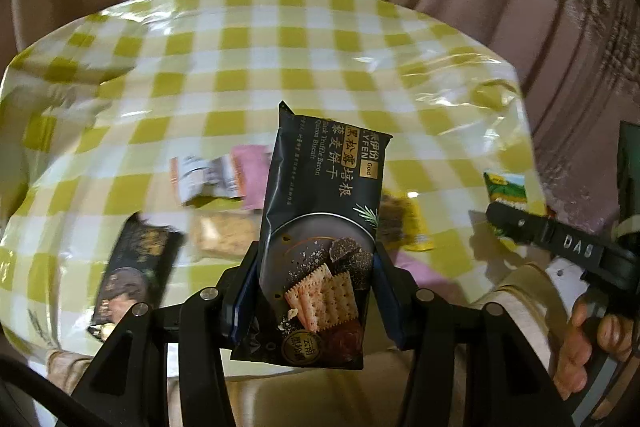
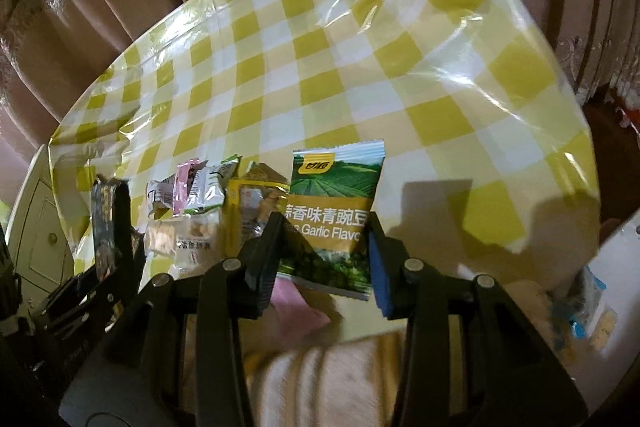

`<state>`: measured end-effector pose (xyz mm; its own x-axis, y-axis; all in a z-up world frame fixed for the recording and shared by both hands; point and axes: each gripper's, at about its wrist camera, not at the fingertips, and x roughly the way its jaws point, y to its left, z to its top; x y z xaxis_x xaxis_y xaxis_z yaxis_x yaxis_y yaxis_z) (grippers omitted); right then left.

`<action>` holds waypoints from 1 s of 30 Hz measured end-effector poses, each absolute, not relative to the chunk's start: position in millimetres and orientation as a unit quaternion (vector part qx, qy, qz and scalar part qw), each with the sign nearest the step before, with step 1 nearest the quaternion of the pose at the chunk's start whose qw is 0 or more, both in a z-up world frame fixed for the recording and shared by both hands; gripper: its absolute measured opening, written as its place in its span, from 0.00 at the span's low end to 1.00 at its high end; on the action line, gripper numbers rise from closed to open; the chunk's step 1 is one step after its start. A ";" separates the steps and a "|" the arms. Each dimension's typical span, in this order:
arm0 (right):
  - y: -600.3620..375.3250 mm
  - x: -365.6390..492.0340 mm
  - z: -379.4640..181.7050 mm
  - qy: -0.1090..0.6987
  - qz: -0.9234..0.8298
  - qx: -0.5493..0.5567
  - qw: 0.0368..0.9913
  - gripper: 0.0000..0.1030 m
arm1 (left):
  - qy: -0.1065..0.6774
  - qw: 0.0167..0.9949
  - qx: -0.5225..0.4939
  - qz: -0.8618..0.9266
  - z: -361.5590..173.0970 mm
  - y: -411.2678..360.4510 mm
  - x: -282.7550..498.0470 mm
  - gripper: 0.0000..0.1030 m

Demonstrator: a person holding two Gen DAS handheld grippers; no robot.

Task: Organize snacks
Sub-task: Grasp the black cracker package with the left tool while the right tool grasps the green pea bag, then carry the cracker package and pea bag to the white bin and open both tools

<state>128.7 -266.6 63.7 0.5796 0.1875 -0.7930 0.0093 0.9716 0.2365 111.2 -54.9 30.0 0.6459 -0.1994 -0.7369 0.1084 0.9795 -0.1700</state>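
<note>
"Black Truffle Bacon" biscuit pack (image 1: 320,227) clamped in left gripper (image 1: 316,291); "Garlic Flavor" pea packet (image 2: 334,219) in right gripper (image 2: 324,255).

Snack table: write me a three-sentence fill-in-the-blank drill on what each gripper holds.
1. The left gripper is shut on a ____ biscuit packet.
2. The right gripper is shut on a ____ pea packet.
3. The tablecloth has a yellow and white ____ pattern.

Missing words: black; green; checked
</note>
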 end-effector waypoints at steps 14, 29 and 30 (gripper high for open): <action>-367.3 74.8 76.1 0.443 -0.001 0.132 0.887 0.42 | 0.410 0.892 -0.019 -0.189 48.5 -177.6 97.1 0.51; -499.4 23.6 66.9 0.449 -0.106 0.158 0.873 0.42 | 0.449 0.826 0.060 -0.334 33.2 -334.5 76.0 0.51; -506.4 21.1 63.7 0.452 -0.111 0.159 0.871 0.42 | 0.457 0.818 0.064 -0.343 29.9 -344.1 73.7 0.51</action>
<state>21.1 -506.4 63.7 0.5668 -0.0506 -0.8223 0.3377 0.9247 0.1758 73.7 -344.1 29.9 0.3468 -0.5025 -0.7920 0.6203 0.7562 -0.2082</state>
